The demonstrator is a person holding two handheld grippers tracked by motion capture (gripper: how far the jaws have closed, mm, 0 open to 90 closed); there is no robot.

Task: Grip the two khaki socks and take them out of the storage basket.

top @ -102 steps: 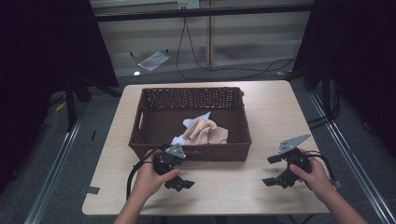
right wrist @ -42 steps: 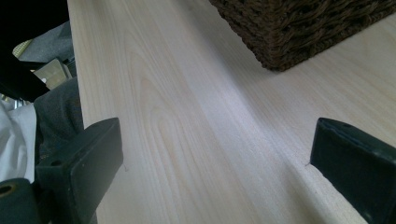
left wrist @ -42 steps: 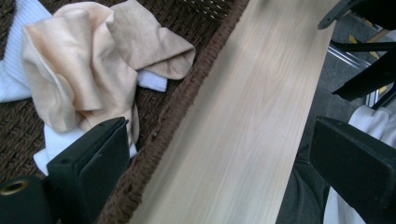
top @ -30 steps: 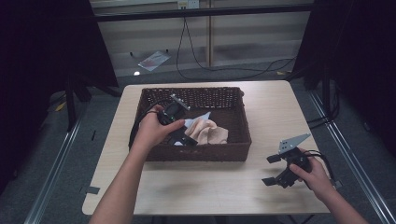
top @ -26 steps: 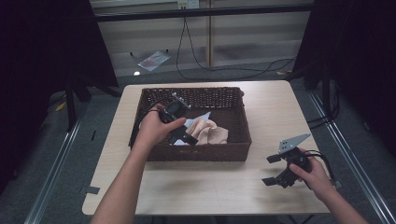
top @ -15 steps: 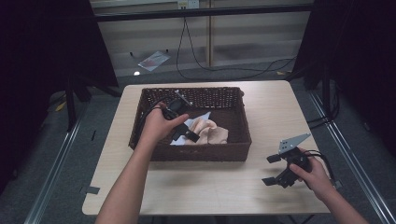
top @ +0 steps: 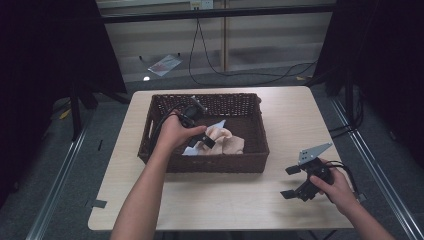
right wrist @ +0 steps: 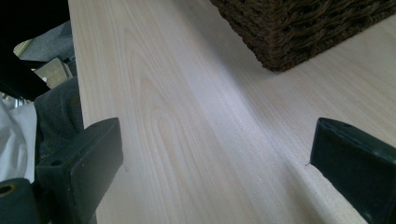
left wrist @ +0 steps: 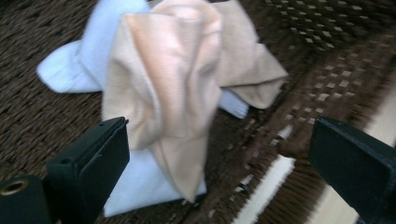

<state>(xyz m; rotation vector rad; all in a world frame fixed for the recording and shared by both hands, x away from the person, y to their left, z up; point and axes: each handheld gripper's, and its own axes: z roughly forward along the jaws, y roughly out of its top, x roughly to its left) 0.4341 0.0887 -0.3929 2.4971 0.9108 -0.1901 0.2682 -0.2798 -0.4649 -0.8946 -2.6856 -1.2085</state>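
A dark brown wicker basket (top: 250,165) stands in the middle of the wooden table (top: 220,200). Inside it lie a crumpled beige cloth (top: 227,142) (left wrist: 177,84) and a pale blue cloth (top: 212,125) (left wrist: 88,56) partly under it. My left gripper (top: 205,141) (left wrist: 219,154) reaches down into the basket, open, its jaws wide on either side of the beige cloth without touching it. My right gripper (top: 297,182) (right wrist: 215,158) rests low over the table's right front, open with nothing between its jaws. A corner of the basket (right wrist: 299,32) shows ahead of it.
Bare tabletop (right wrist: 187,130) stretches in front of the basket and around the right gripper. The table's front edge (top: 215,227) is close to the person's forearms. Cables (top: 240,70) and a scrap of paper (top: 162,62) lie on the floor behind the table.
My left gripper rose from the table's front, moved into the basket, and now has dropped lower toward the cloths. The right gripper has stayed put.
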